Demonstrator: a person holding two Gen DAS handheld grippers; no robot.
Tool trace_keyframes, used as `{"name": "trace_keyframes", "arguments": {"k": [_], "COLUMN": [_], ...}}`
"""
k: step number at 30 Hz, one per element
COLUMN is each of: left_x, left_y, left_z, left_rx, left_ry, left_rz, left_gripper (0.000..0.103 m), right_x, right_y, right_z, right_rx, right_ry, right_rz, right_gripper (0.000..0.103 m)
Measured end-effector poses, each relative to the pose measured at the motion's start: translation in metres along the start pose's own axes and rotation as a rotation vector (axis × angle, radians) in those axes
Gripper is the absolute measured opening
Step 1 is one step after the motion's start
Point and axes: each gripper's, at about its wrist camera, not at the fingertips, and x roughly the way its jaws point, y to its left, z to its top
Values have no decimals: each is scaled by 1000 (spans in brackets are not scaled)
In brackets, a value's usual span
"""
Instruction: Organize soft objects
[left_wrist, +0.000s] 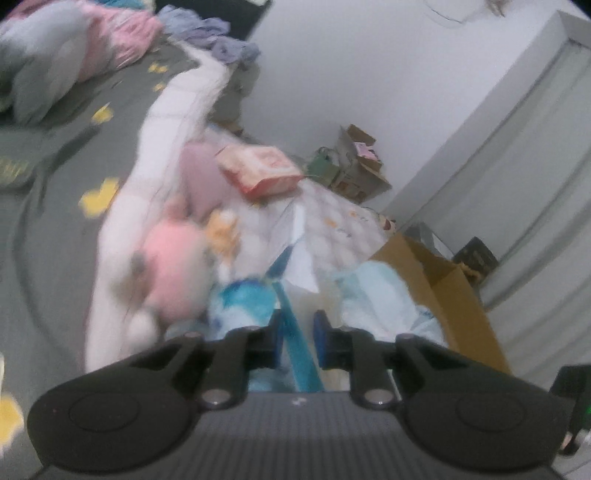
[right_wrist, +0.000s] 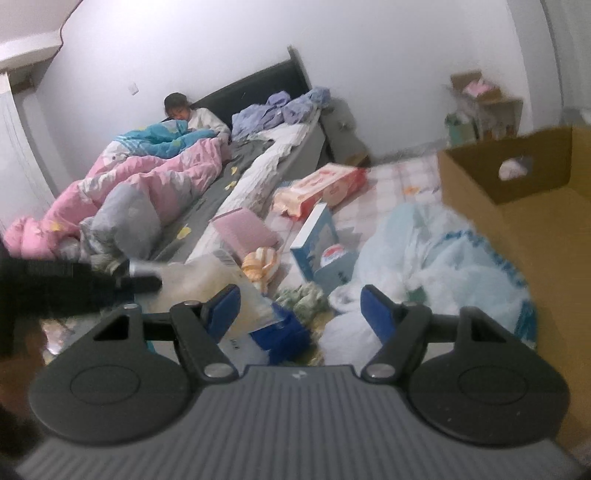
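The left gripper (left_wrist: 297, 339) has its fingers pressed onto a thin blue strip (left_wrist: 295, 332) that runs up between them; the strip belongs to a blue and white soft thing (left_wrist: 240, 306), too blurred to name. Just to its left lies a pink plush toy (left_wrist: 173, 258), and above that a small orange and white toy (left_wrist: 223, 232). All of them rest on a pale patterned mat (left_wrist: 332, 214) beside the bed (left_wrist: 55, 184).

The right gripper (right_wrist: 299, 306) has its fingers spread — nothing is pressed between them. In front of it the floor is crowded: a clear plastic bag (right_wrist: 218, 284) and a dark blue thing (right_wrist: 284, 332) lie close to the left finger, and a light blue fluffy blanket (right_wrist: 443, 266) spreads to the right, touching the open cardboard box (right_wrist: 517, 206). Further away stand a blue and white box (right_wrist: 321, 240), a pink book (right_wrist: 245, 230) and a red and white pack (right_wrist: 325, 188).

On the bed a person (right_wrist: 184, 114) sits under a pink quilt (right_wrist: 147, 173), near a heap of purple cloth (right_wrist: 280, 107).
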Motion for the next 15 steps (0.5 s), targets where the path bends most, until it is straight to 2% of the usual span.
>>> {"name": "trace_keyframes", "arguments": {"k": [6,11,12,14,15], "left_x": [0,4,2,-2,-6], "left_y": [19,14,13,12,12], "left_z": [-25,-37,-38,-39,-39], "left_rx": [-6,114,135,170,180], "left_ry": [36,77,80,73,53], "left_rz": [63,155,166,176,175], "left_gripper": [25,29,32,46,47], "right_x": [17,46,52,66,71], "right_y": [7,18,20,23,23], "right_z": [-6,-19,-22,-26,-27], "right_rx": [73,82,81,78,79], "right_ry": [81,187,209,261,281], "right_rz": [114,145,145,142,139], "right_gripper": [60,57,55,53,53]}}
